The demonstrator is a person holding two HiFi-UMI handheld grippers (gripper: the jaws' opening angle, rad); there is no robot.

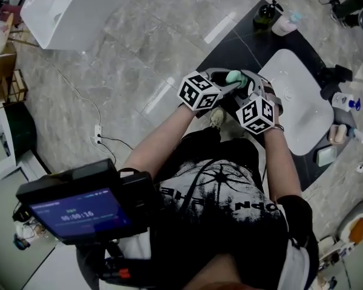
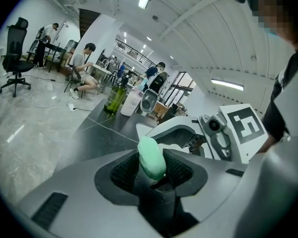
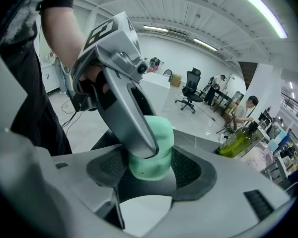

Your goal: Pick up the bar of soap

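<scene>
Pale marble floor (image 1: 139,35) filled most of the head view, and a dark slab (image 1: 230,41) ran from the centre out towards 1 o'clock. On the slab lay a white basin (image 1: 296,101), at about 3 o'clock from the two grippers, which met just beside it in front of the person's chest. The left gripper (image 2: 153,168) came in from 9 o'clock with its jaws partly apart, its meshed pads set against the two flat faces of the bar of soap (image 2: 150,155), which stood on edge between them. The right gripper (image 3: 151,170) came up from 5 o'clock and took the same bar across its broad width, both pads against the bar's narrow sides; one finger of the left gripper lay across the face of the bar nearest that camera. The pale green bar was thus held off the slab between both pairs of jaws. At 1 o'clock, on the far end of the slab, stood a green bottle (image 1: 266,14) with a white bottle (image 1: 285,24) just beside it.
</scene>
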